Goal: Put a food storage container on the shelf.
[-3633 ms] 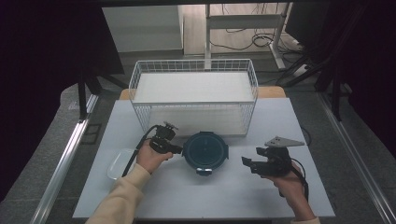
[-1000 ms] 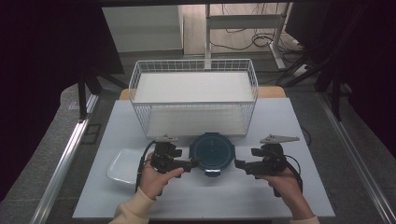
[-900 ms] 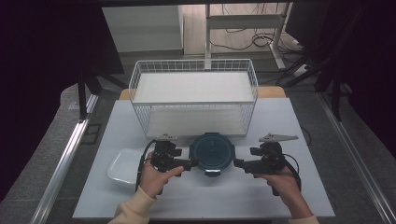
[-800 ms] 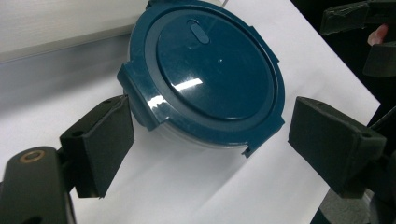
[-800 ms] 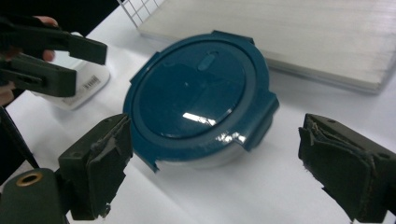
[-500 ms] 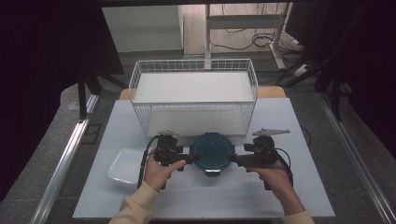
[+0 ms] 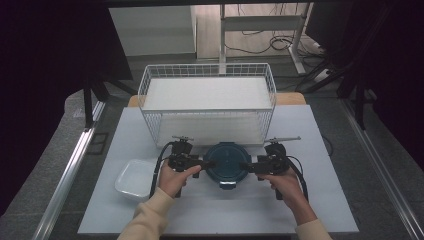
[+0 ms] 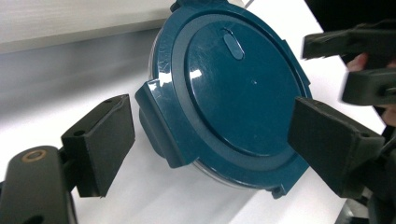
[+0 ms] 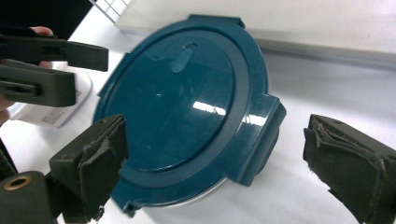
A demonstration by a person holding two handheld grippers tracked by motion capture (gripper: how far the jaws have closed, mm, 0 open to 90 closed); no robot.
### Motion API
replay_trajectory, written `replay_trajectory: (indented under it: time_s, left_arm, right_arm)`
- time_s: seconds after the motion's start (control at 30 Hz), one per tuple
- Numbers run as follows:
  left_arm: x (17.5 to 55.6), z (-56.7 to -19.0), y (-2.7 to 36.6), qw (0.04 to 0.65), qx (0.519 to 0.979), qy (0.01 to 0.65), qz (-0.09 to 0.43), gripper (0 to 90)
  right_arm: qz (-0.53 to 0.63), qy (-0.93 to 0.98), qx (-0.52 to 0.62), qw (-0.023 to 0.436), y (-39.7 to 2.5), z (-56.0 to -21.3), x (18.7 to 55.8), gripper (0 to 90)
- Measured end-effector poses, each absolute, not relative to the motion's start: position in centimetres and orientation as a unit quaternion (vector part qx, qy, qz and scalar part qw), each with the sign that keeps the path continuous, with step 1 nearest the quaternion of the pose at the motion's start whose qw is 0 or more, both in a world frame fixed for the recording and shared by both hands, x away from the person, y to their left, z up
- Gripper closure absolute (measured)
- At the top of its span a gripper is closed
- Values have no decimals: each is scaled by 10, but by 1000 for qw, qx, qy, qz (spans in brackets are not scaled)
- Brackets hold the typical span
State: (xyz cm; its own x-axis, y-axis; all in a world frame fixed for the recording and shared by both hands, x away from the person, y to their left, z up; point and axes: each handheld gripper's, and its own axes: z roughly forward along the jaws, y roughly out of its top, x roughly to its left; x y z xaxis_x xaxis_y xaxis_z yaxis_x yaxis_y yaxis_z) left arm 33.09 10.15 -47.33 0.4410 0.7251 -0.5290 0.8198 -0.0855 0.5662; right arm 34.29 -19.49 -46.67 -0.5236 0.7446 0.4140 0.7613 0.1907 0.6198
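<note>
A round container with a dark blue lid sits on the white bench, near its middle and just in front of the wire basket. The lid has latch tabs around its rim, and one tab faces each side.

The left hand-held gripper comes at the container from its left side. In the left gripper view its jaws stand apart, with the left latch tab and the near edge of the lid between them. The right hand-held gripper meets the container from the opposite side, and its jaws are also spread wide around the right latch tab. Whether any jaw actually touches the lid is hard to say from these angles; gaps show on both sides.

A white rectangular tray lies on the bench to the left of the left hand, close to it.
</note>
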Motion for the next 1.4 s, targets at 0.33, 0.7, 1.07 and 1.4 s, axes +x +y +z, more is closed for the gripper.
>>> replay_trajectory:
  time_s: [0.33,0.7,1.07,1.4]
  left_arm:
    - [344,-490,104,423,721,541,-96,134]
    - [351,-500,102,422,714,543,-134,137]
    - [353,-515,101,433,691,553,-174,204]
    - [352,-514,98,429,676,570,-184,243]
  right_arm:
    - [-407,-760,-505,53,-190,-482,356,54]
    - [-404,-745,-523,92,-185,-494,361,54]
    - [-393,-736,-539,117,-180,-502,361,97]
    - [-400,-708,-565,141,-188,-501,362,206]
